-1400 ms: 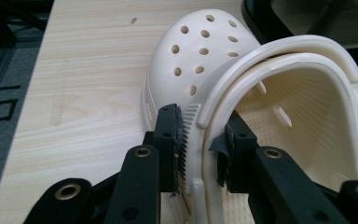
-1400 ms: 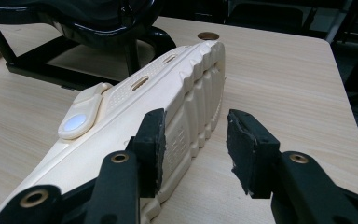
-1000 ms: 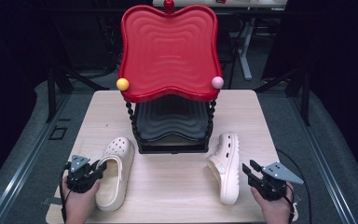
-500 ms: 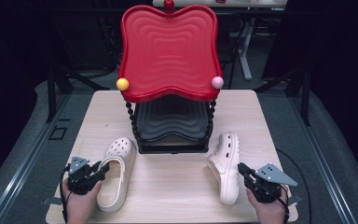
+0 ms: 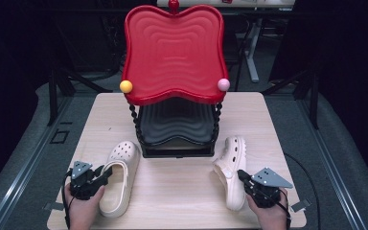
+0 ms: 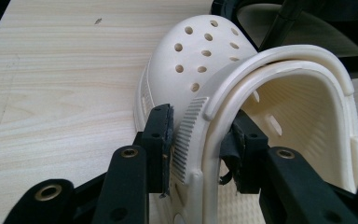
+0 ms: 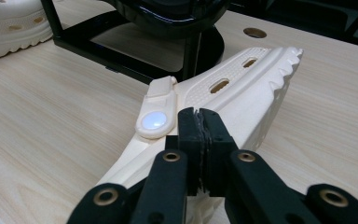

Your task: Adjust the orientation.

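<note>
Two cream clogs lie on the wooden table. The left clog stands upright. My left gripper straddles its side wall and heel strap, one pad outside and one inside, both touching; its jaws have just been opening. The right clog lies on its side with the sole turned right. My right gripper is at its heel end. Its jaws have just been closing, and the pads now meet over the clog's side wall with nothing seen between them.
A two-tier shoe rack stands mid-table: a red wavy top tray with a yellow knob and a pink knob, and a black lower shelf. Bare table lies between the clogs. Dark floor surrounds the table.
My right gripper slid left to the right clog's heel and its jaws closed. The left hand stayed in place on the left clog.
</note>
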`<state>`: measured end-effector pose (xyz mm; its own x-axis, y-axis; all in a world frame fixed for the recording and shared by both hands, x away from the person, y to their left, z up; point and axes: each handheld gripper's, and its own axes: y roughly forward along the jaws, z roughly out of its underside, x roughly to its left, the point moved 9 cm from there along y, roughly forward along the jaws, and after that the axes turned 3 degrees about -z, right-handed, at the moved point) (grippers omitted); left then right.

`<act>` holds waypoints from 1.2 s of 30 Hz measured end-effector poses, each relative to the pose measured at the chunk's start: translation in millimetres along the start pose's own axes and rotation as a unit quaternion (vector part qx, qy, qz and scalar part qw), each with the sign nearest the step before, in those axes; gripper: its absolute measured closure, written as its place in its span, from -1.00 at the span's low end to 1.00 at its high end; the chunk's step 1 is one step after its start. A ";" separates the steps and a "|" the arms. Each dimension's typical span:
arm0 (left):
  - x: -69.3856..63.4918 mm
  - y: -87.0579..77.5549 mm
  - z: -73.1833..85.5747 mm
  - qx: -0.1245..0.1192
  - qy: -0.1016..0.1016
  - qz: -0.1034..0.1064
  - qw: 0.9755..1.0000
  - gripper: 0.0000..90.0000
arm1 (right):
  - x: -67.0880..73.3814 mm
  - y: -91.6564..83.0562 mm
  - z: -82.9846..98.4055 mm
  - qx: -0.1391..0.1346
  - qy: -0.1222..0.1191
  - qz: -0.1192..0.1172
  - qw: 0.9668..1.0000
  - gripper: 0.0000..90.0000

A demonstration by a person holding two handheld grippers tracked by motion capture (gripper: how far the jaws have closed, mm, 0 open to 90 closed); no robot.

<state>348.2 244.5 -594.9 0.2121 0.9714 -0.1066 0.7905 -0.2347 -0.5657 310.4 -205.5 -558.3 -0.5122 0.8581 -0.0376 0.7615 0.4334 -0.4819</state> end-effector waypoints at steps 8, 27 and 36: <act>0.7 0.2 0.0 -0.003 -0.002 0.005 1.000 0.42 | 1.1 0.4 -1.5 0.018 -0.017 0.011 1.000 1.00; 0.3 2.9 -0.1 0.004 -0.004 0.006 1.000 0.34 | -50.9 -24.7 17.9 0.045 0.076 0.071 0.994 1.00; -0.1 2.7 -0.2 0.005 -0.005 0.005 1.000 0.35 | -87.4 -23.9 51.4 0.072 0.194 0.058 0.977 1.00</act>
<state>350.5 243.7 -596.3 0.2136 0.9695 -0.1206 0.7829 -0.2437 -0.5724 316.5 -305.0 -588.5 -0.2152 0.9510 0.2220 0.7281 0.3077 -0.6125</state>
